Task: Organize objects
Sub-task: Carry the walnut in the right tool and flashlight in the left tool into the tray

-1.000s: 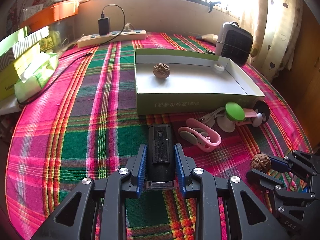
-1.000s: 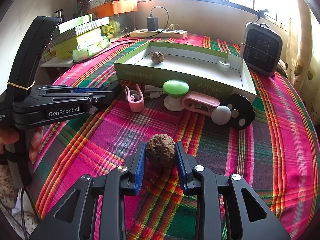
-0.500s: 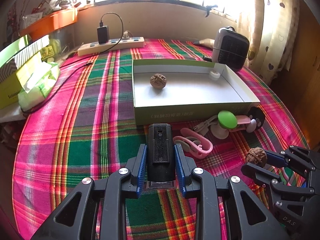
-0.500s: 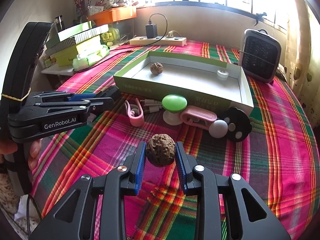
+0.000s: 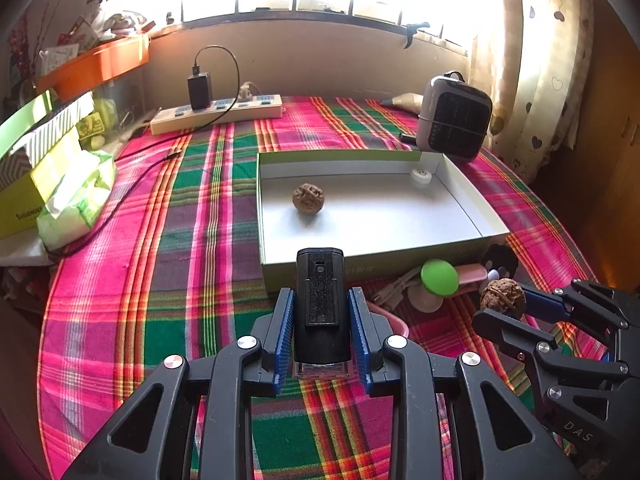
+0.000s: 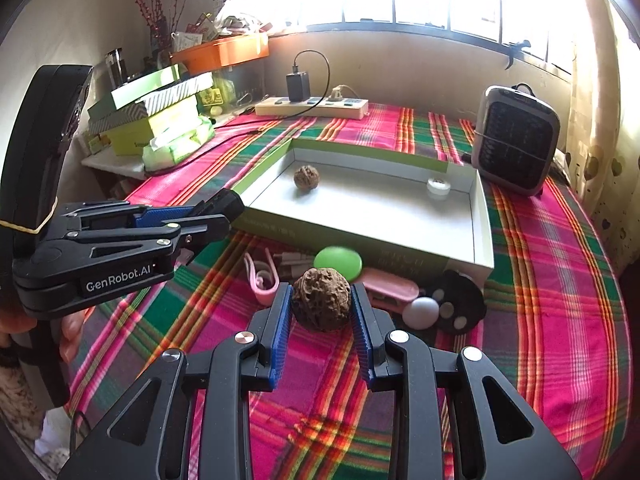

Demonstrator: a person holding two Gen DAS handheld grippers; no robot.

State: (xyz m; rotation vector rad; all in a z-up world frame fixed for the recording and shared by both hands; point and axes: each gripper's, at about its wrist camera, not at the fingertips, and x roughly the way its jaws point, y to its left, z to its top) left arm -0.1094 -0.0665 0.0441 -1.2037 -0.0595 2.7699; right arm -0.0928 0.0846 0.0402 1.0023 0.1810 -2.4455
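In the left wrist view my left gripper point(image 5: 320, 293) is shut on a black oblong device point(image 5: 320, 300), held above the plaid tablecloth. My right gripper point(image 6: 320, 293) is shut on a wrinkled brown walnut point(image 6: 322, 300), also off the cloth. The left wrist view catches that right gripper point(image 5: 505, 301) and its walnut point(image 5: 503, 297) at the right. At the left of the right wrist view, the left gripper point(image 6: 218, 216) grips the black device point(image 6: 225, 202). Beyond both lies a shallow green box point(image 5: 340, 156) with a white inside, holding a second walnut point(image 5: 308, 198) and a small white round piece point(image 5: 421, 176).
In front of the box point(image 6: 368, 150) lie a green-topped knob point(image 6: 338, 262), a pink clip point(image 6: 262, 276), a white ball point(image 6: 420, 312) and a black paw-shaped piece point(image 6: 460, 300). A grey heater point(image 5: 454, 118) stands back right, a power strip point(image 5: 216, 114) behind, stacked boxes point(image 5: 40, 160) left.
Both grippers have risen from the cloth with their loads, so the table looks farther away. The grips on the black device and the walnut are unchanged.
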